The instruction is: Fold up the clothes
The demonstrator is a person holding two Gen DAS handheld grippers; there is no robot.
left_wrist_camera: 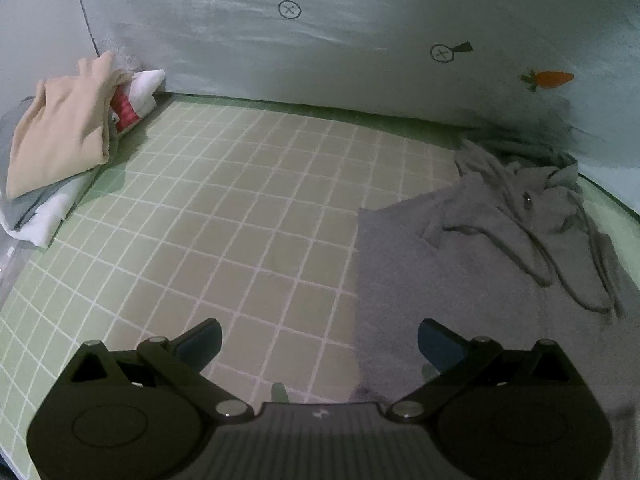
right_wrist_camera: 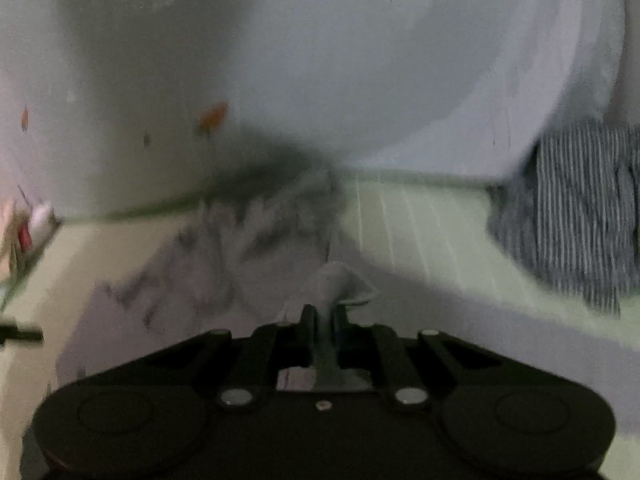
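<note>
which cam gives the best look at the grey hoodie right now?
Left wrist view. The grey hoodie is sharp there, spread on the green grid mat with hood and drawstrings visible. The right wrist view is motion-blurred: it shows only a smeared grey mass plus a pinch of its fabric clamped in the right gripper.
</note>
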